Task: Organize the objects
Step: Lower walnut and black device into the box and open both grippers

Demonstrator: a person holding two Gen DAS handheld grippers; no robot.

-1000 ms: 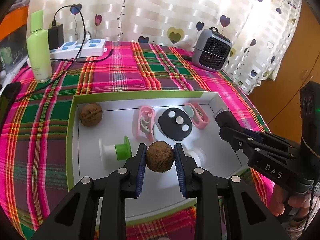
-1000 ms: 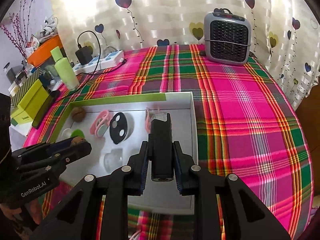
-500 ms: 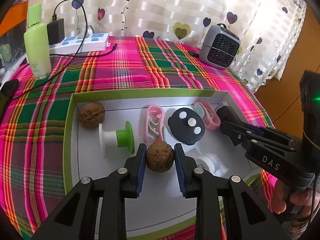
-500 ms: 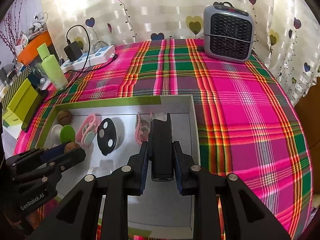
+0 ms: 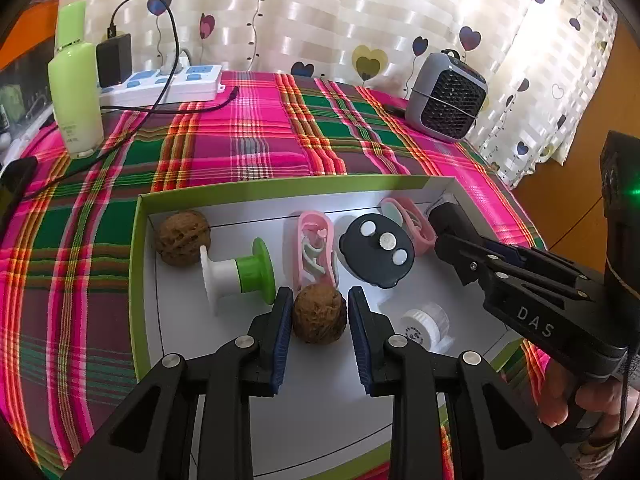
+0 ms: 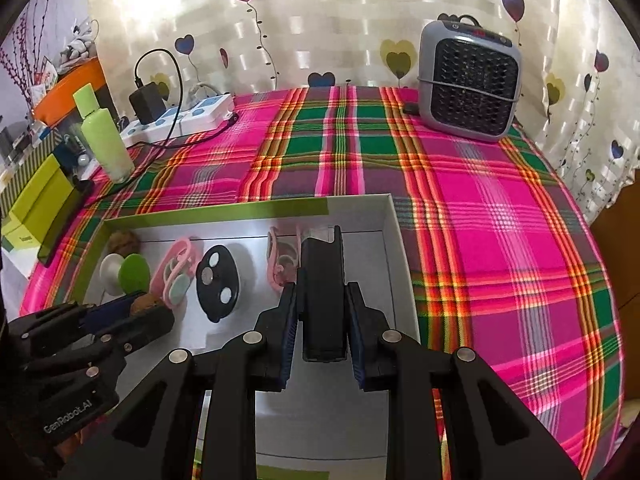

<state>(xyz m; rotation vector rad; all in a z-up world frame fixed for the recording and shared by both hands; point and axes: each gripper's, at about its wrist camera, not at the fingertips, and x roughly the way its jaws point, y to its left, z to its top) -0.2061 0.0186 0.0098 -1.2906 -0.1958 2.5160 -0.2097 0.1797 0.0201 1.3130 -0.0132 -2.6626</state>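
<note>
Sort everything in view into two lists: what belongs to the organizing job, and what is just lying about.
Job:
left tool shut on a walnut
right tool shut on a black block
tray
second walnut
spool
black lid

Lying about:
heater
power strip
green bottle

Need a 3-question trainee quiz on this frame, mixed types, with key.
1. True or false: the left gripper is shut on a walnut.
2. What does the right gripper hold? A) green spool B) black block C) pink clip
3. Fill in: the second walnut lies in the tray's far-left ____.

Key: 1 true; 2 B; 3 corner.
</note>
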